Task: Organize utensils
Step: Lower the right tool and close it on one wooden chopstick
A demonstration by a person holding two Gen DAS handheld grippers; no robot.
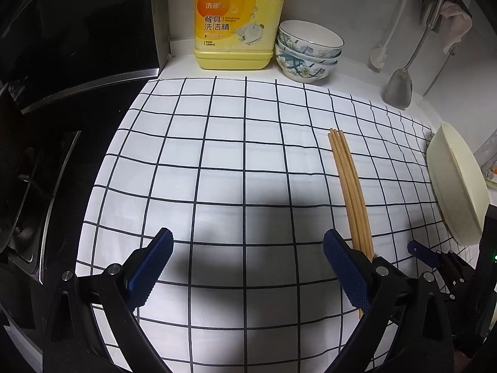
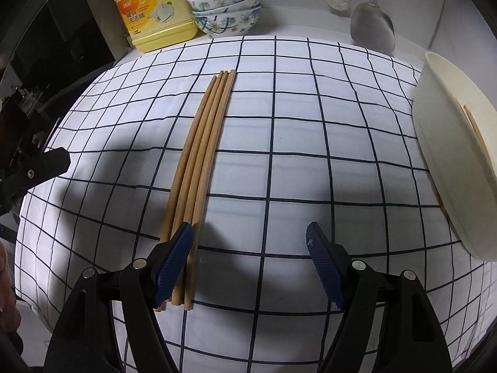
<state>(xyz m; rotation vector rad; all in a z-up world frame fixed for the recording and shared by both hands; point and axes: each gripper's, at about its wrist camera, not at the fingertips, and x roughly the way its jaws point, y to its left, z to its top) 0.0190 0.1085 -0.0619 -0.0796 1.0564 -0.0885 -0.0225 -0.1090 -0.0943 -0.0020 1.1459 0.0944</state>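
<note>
1. Four tan wooden chopsticks [image 2: 198,168] lie bundled side by side, centre frame on the checked cloth [image 2: 310,155].
2. My left gripper [image 1: 248,267] and right gripper [image 2: 248,261] both gape, empty.
3. The yellow jug [image 1: 239,21], top of frame, reads "餐具洗洁精".

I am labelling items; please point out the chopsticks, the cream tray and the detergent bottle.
chopsticks [image 2: 198,161]: right wrist view, middle of the bundle.
cream tray [image 2: 441,143]: right wrist view, outer wall.
detergent bottle [image 1: 239,28]: left wrist view, front label.

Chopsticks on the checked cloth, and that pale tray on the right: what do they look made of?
The chopsticks look like bare wood or bamboo: matte tan, no gloss or paint. The tray looks like plastic: uniform cream, smooth, with thin moulded walls and a soft sheen, though glazed ceramic can't be ruled out.
</note>
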